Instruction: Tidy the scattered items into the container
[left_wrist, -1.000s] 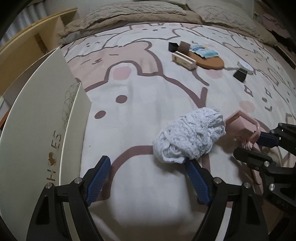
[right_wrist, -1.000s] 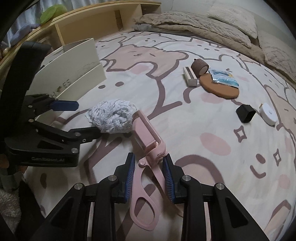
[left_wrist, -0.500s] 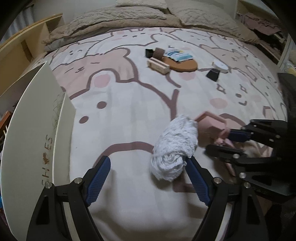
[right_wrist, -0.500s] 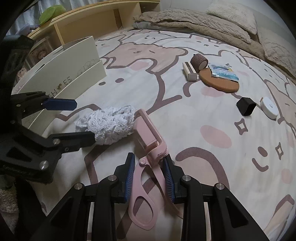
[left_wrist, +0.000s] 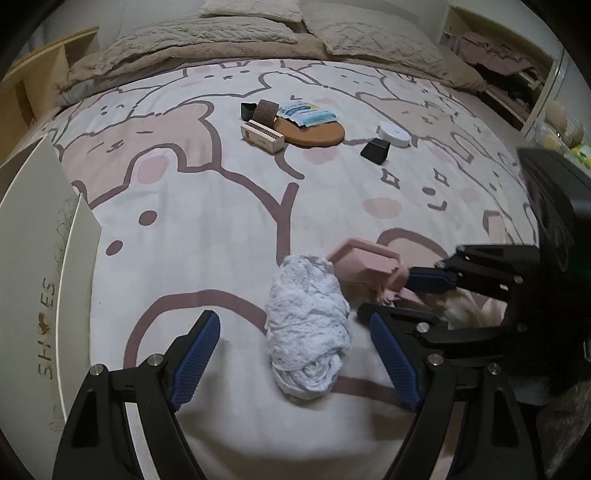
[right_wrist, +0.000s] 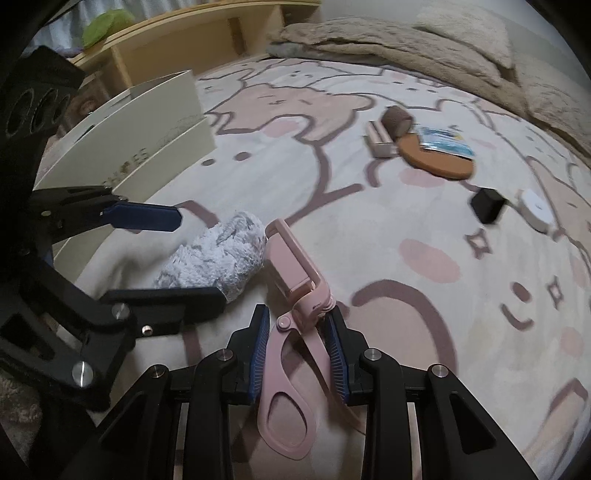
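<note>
Right gripper (right_wrist: 295, 343) clamping pink eyelash curler (right_wrist: 295, 273), left gripper (left_wrist: 295, 350) spread wide around white cloth bundle (left_wrist: 308, 328).

left tongs (left_wrist: 295, 354) | advanced | now straddle white cloth bundle (left_wrist: 308, 325)

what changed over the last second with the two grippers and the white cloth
The open left gripper swung around the white cloth bundle, which now lies lengthwise between its fingers instead of against the right one; not yet gripped. The right gripper stayed shut on the pink scissor-handled tool, which hardly moved. The far items and the white shoe box stayed put.
</note>
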